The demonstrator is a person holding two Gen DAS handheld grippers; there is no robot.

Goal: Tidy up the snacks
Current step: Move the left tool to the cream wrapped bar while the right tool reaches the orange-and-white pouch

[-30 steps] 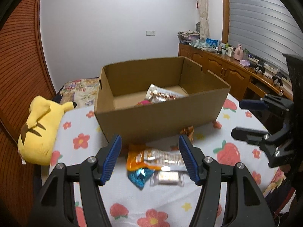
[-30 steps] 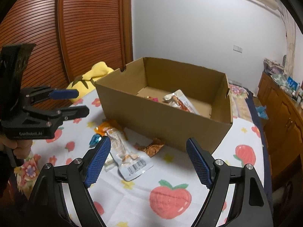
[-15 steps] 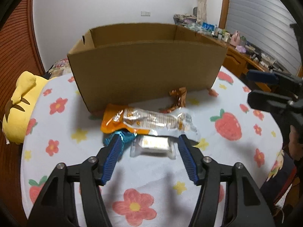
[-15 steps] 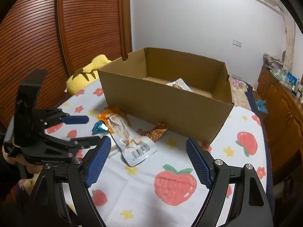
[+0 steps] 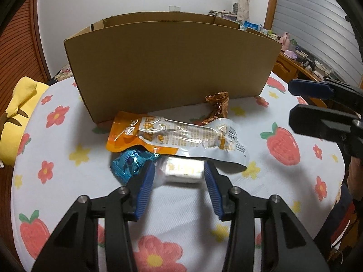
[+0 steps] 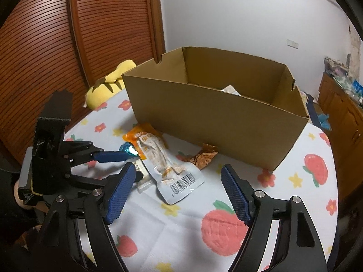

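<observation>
A brown cardboard box (image 5: 172, 68) stands on the flowered tablecloth; it also shows in the right wrist view (image 6: 217, 115). In front of it lie an orange-and-clear snack pouch (image 5: 179, 138), a blue foil candy (image 5: 130, 163), a bronze foil wrapper (image 5: 217, 106) and a small white clear-wrapped snack (image 5: 183, 170). My left gripper (image 5: 179, 176) is open, low over the cloth, its blue pads on either side of the white snack. My right gripper (image 6: 178, 192) is open and empty above the cloth, right of the pouch (image 6: 168, 165).
A yellow plush toy (image 5: 15, 122) lies at the table's left edge. A wooden sideboard (image 6: 340, 113) with clutter stands to the right. A ribbed wooden door (image 6: 79, 34) is behind the table.
My left gripper has dropped and moved forward until its pads straddle the white snack. My right gripper has lowered slightly and stayed open.
</observation>
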